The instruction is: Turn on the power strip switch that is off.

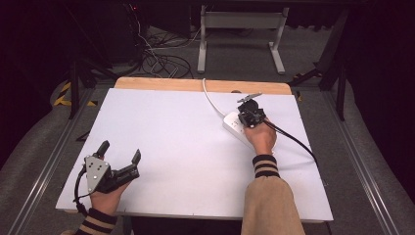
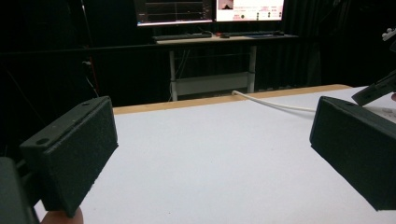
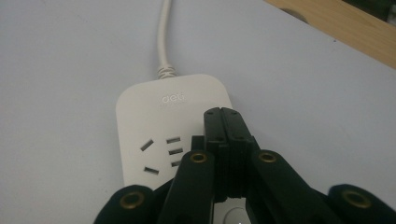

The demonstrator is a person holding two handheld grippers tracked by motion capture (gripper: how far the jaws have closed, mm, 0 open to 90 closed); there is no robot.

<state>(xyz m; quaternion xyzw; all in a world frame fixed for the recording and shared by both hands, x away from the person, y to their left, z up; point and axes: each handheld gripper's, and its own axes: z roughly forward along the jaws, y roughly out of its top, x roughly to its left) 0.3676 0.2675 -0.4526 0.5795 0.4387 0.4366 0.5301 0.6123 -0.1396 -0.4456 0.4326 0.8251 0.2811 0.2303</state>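
Pressed together with nothing between them, the jaws of the right gripper (image 3: 227, 122) sit over the white power strip (image 3: 159, 135) at the table's (image 1: 171, 142) far right, so push straight down and keep the tip centred, while the left gripper (image 1: 120, 154) waits wide open near the front-left edge.

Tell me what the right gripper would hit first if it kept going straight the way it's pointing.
The right gripper, jaws closed, points down at the white power strip, so it would likely meet the strip's top face beside the sockets. It may already touch; depth is unclear.
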